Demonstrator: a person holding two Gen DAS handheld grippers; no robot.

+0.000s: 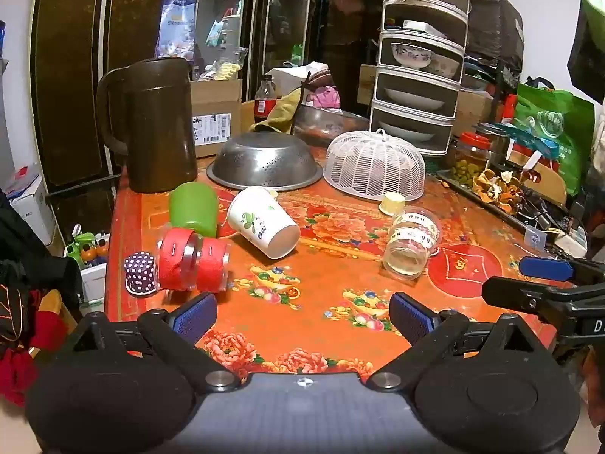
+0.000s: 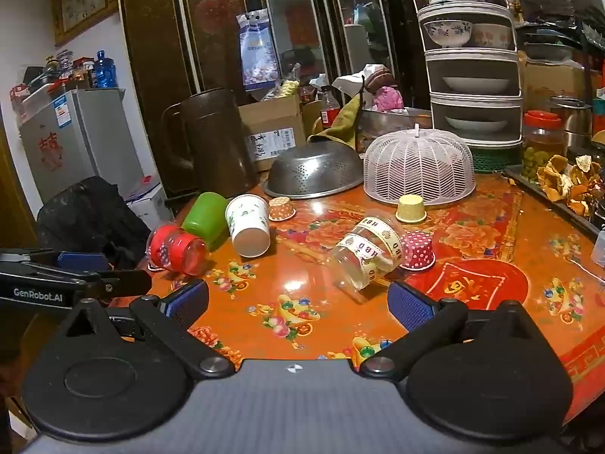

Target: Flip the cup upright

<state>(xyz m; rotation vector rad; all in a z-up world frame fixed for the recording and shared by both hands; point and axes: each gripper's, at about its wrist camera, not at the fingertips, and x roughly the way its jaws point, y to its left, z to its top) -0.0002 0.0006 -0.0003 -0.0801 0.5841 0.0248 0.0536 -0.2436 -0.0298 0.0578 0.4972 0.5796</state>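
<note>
Cups, white paper cup [image 1: 262, 221] among them, lie tipped on our orange floral table [image 1: 321, 283]; our left gripper [image 1: 302, 317] and right gripper [image 2: 298, 302] gape wide, holding nothing.

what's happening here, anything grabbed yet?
Nothing grabbed. Both grippers, left and right, hover open over the near edge of the table. Four cups lie on their sides: white paper cup, green cup, red cup, clear cup. The right gripper faces the clear cup.
</note>
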